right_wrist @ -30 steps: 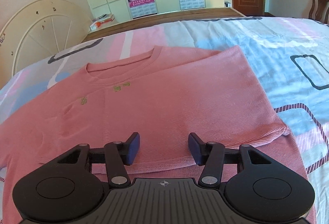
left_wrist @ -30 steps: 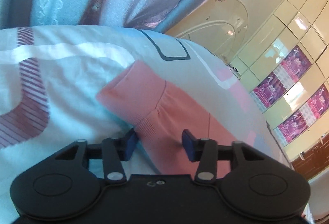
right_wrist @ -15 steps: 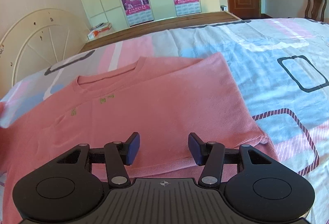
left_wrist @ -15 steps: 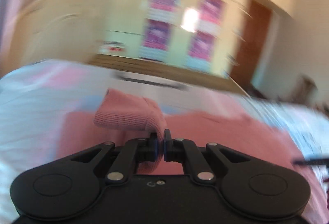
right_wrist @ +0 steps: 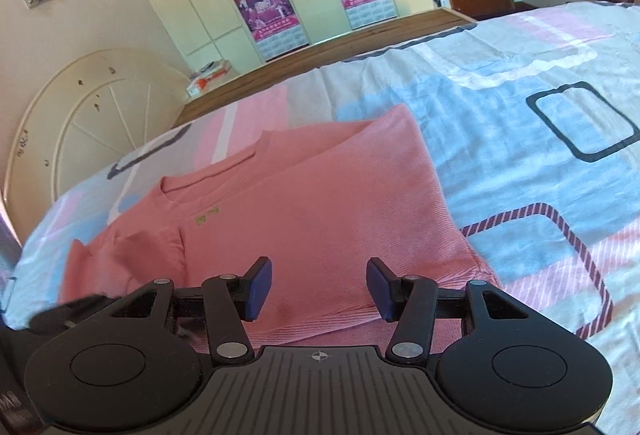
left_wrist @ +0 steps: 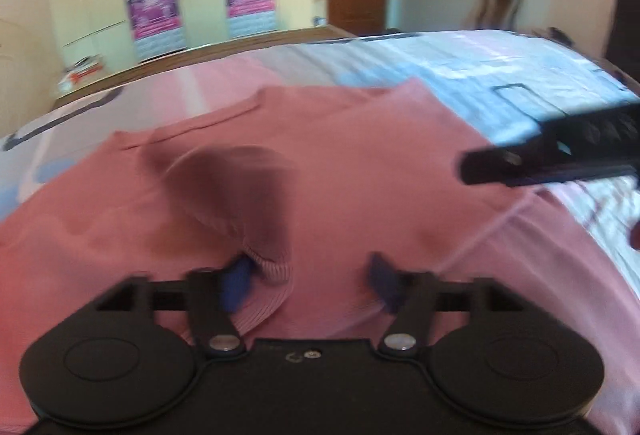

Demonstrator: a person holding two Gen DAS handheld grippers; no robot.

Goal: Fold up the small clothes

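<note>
The pink top (right_wrist: 320, 219) is lying centre frame on the bed (right_wrist: 520, 95), both sleeves looking folded inward; body folds are remaining. The left hand-held gripper (left_wrist: 308, 279) has just been opening, its cuff (left_wrist: 268, 271) slipping free. The right hand-held gripper (right_wrist: 318, 287) is hovering open, empty.

A patterned bedsheet (right_wrist: 520, 107) covers the bed — pink sweater (right_wrist: 320, 219) lying on it.
</note>
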